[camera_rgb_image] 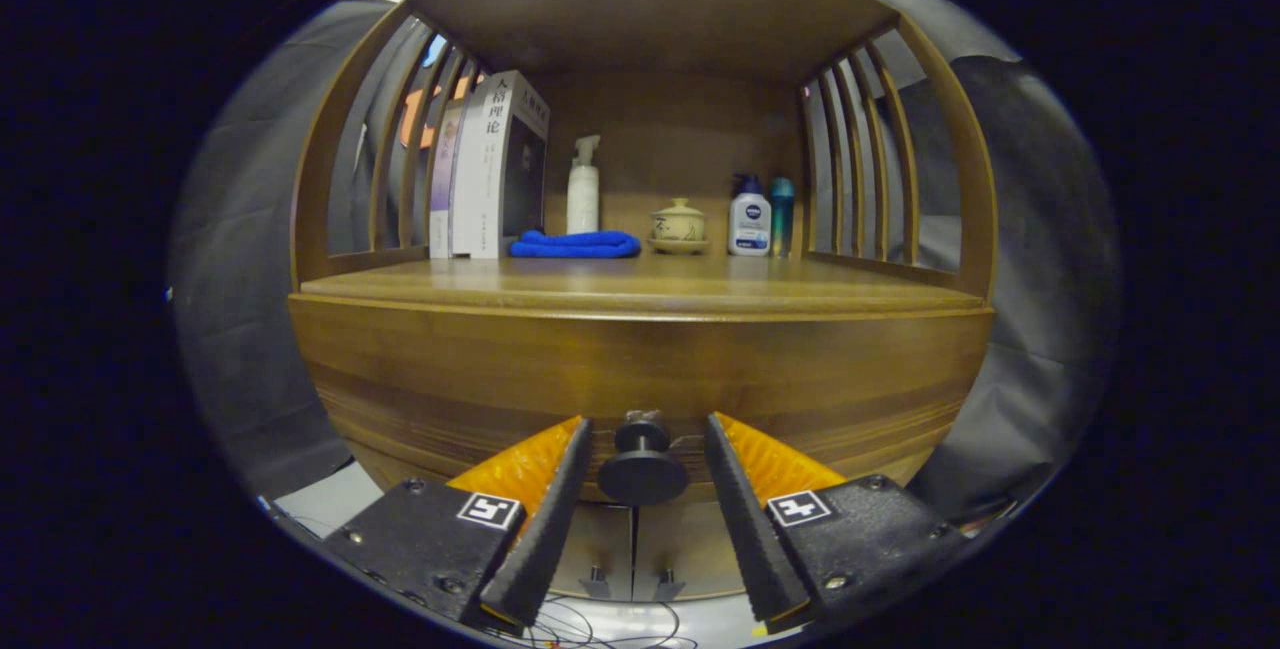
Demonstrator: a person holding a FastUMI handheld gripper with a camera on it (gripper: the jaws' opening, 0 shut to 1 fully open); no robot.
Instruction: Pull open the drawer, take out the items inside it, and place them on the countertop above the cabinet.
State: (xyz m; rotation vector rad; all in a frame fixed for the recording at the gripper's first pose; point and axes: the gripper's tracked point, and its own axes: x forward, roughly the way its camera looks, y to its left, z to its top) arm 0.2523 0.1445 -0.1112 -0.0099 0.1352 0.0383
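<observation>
Between the released jaws of the gripper (645, 429) sits the dark knob (642, 467) of the closed wooden drawer (640, 369), untouched.

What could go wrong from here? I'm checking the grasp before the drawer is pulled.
1. The gripper is open, with the drawer knob between its fingers and not yet clamped; the knob is small and round, so the fingers may slip off it.
2. The countertop already holds books, a blue cloth, bottles and a lidded cup at the back; a jerky pull might tip the upright ones.
</observation>
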